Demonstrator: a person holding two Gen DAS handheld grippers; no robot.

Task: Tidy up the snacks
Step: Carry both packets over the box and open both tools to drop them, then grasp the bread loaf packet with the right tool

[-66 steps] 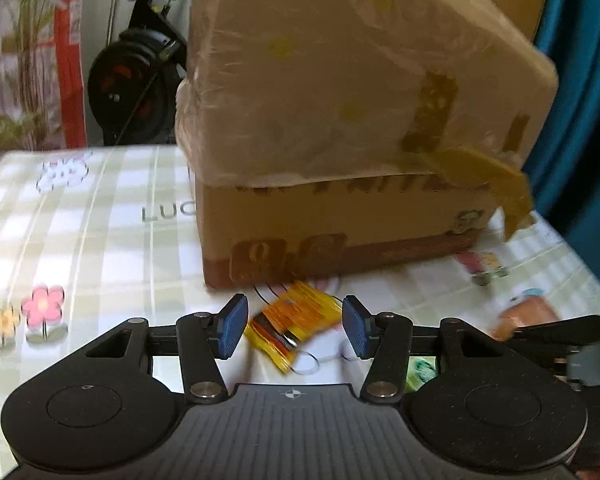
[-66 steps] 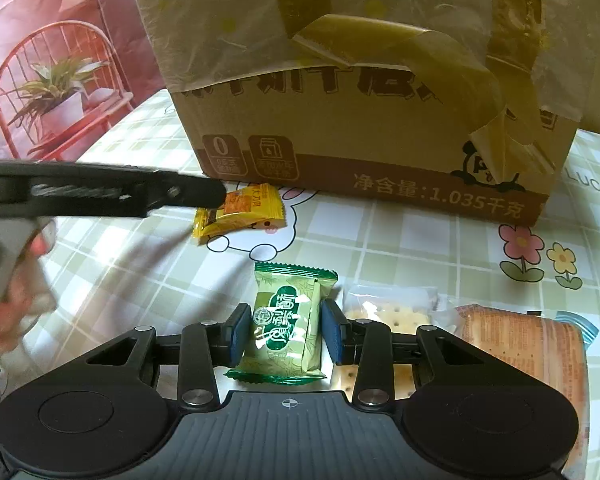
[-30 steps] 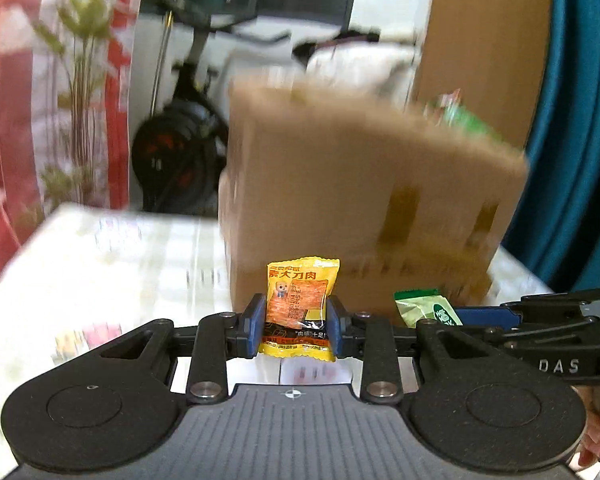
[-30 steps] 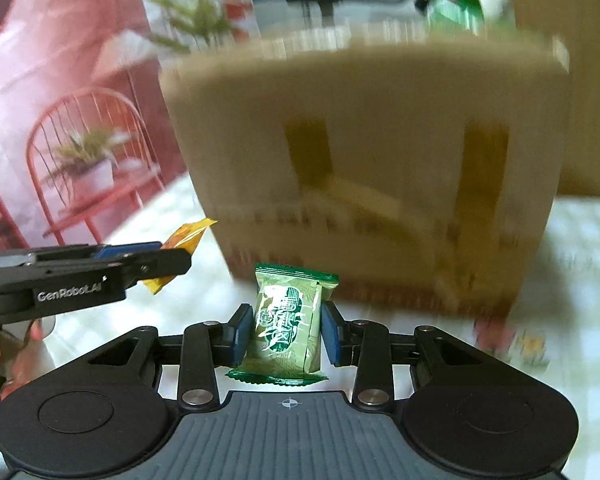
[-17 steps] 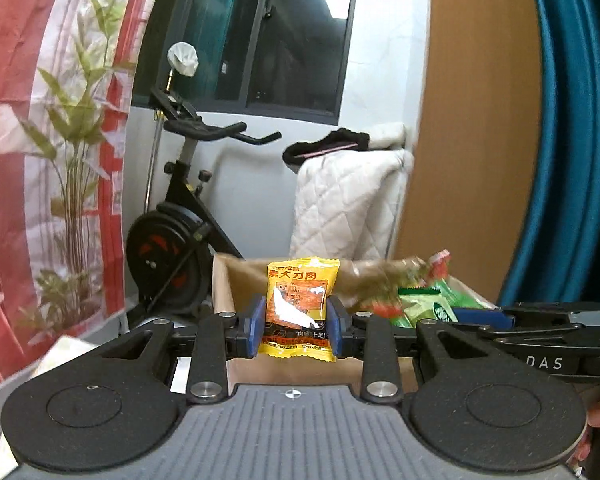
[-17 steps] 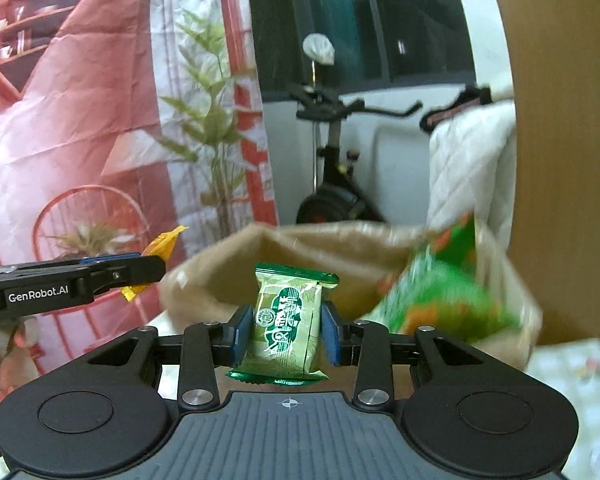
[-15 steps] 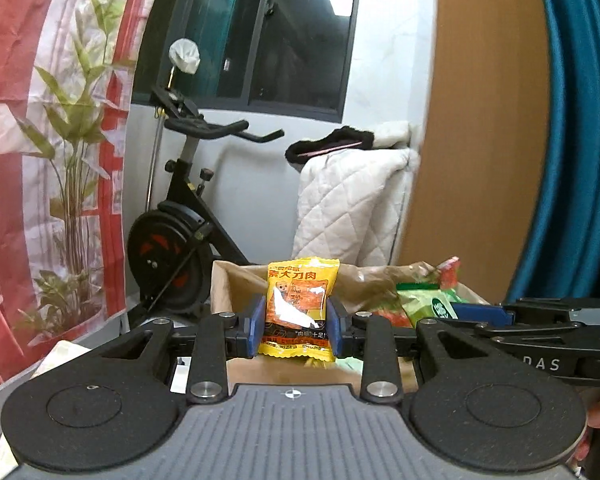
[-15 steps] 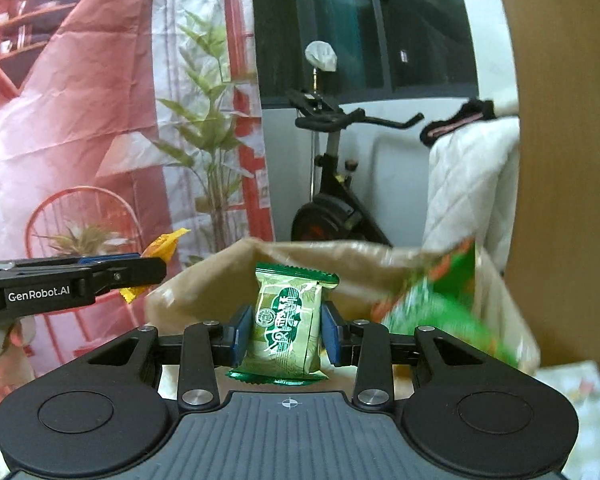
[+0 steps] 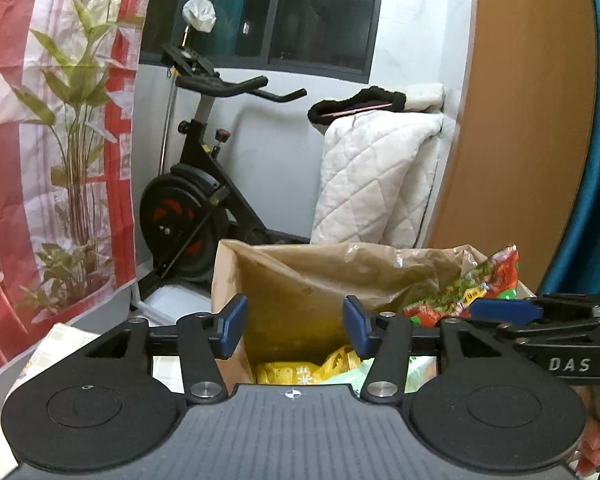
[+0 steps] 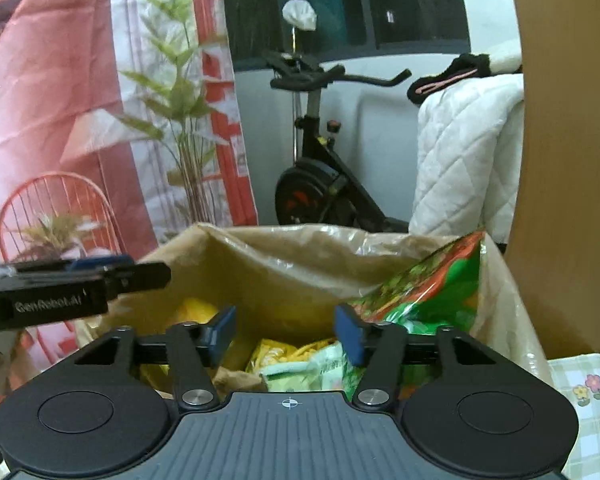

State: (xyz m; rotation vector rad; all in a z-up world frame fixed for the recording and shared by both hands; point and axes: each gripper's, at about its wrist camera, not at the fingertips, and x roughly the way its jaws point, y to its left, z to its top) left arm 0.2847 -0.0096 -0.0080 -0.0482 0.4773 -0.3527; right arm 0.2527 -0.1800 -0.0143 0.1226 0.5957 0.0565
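Both grippers are pictured above the open cardboard box (image 9: 300,280), into which snacks are being gathered. The left gripper (image 9: 292,326) is seen spread wide and empty, poised over the box's left half; the right gripper (image 10: 286,334) is likewise parted with nothing between its blue pads (image 10: 350,338), held over the middle of the opening. Yellow packets (image 9: 300,370) and a pale green packet (image 10: 300,368) are seen lying on the box floor directly beneath the jaws, while a large red-and-green bag (image 10: 424,292) is propped against the box's right wall. A checked tablecloth (image 10: 580,400) is visible under the box at its right edge. The step in hand is judged to be the drop into the box, apparently completed for both hands. It would be done well if the jaws are kept apart and lifted straight up, so that the plastic liner (image 10: 300,264) at the rim is not snagged and the propped bag is not knocked out.
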